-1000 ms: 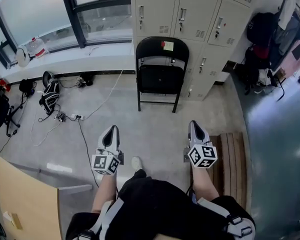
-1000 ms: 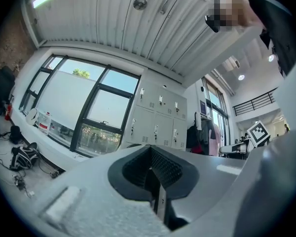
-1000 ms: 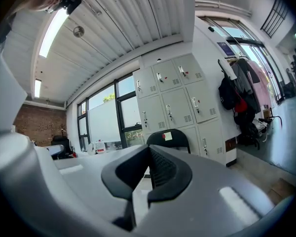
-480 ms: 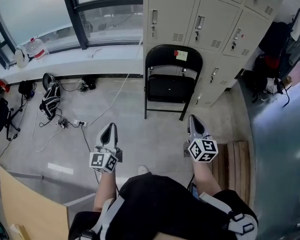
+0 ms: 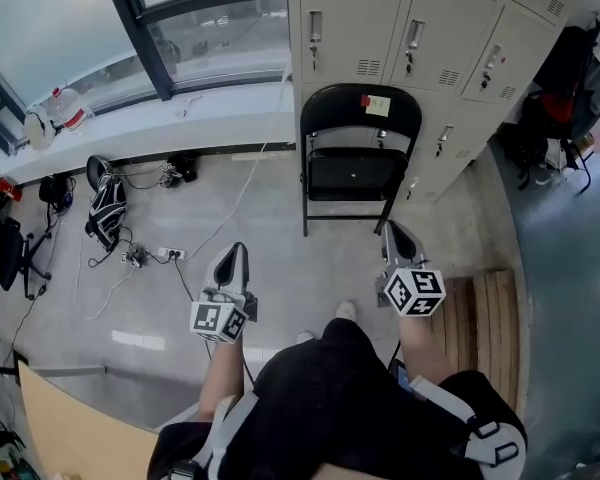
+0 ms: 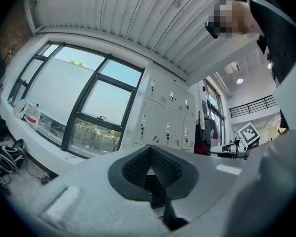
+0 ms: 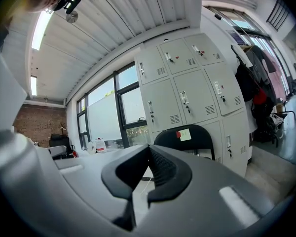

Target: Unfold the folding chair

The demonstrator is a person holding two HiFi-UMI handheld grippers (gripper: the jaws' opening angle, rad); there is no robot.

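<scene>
The folding chair [image 5: 360, 158] is found in front of the grey lockers [image 5: 410, 38], upright and not opened, as far as can be judged from the head view. The foot of one of its legs is covered by the tip of the right gripper [image 5: 392, 232]. In the right gripper view only the rounded black back of the chair is seen above the gripper's body, and its seat and legs are hidden. In the left gripper view the chair cannot be made out. The jaws of the left gripper [image 5: 234, 252] are closed together with nothing between them, and so are those of the right gripper. Both grippers are kept apart from the chair. The person's hands are hidden behind the marker cubes [image 5: 218, 321]. A yellow note [image 5: 378, 105] and a small red one [image 5: 365, 100] are stuck on the chair's back. Faint writing is seen on the yellow note, but it cannot be read. The slatted wooden board [image 5: 480, 318] on the floor is partly covered by the person's arm.
</scene>
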